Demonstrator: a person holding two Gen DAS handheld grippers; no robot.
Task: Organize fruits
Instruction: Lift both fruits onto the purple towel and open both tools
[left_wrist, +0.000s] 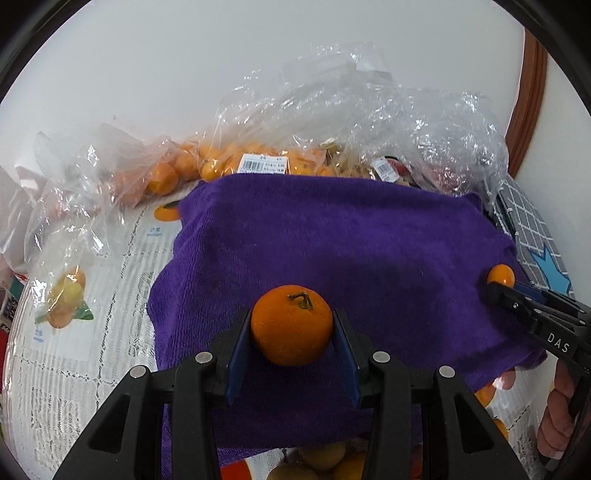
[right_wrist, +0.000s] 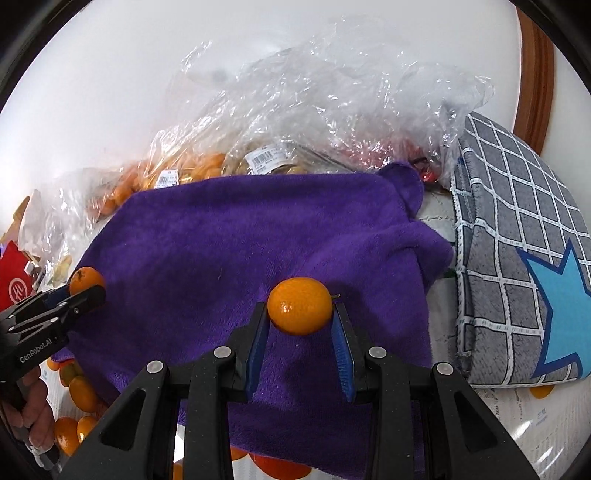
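My left gripper (left_wrist: 291, 325) is shut on an orange tangerine with a stem (left_wrist: 291, 329), held over a purple towel (left_wrist: 332, 240). My right gripper (right_wrist: 300, 314) is shut on a smaller, shinier tangerine (right_wrist: 300, 305) over the same towel (right_wrist: 240, 240). Each gripper shows in the other's view: the right one at the right edge (left_wrist: 496, 286) with its fruit (left_wrist: 501, 275), the left one at the left edge (right_wrist: 90, 293) with its fruit (right_wrist: 85, 280).
Clear plastic bags of oranges (left_wrist: 207, 162) and other produce (right_wrist: 280, 162) lie behind the towel against a white wall. A grey checked cushion with a blue star (right_wrist: 524, 258) lies to the right. The tablecloth (left_wrist: 74, 350) has printed fruit. Loose oranges (right_wrist: 79, 406) lie near the front.
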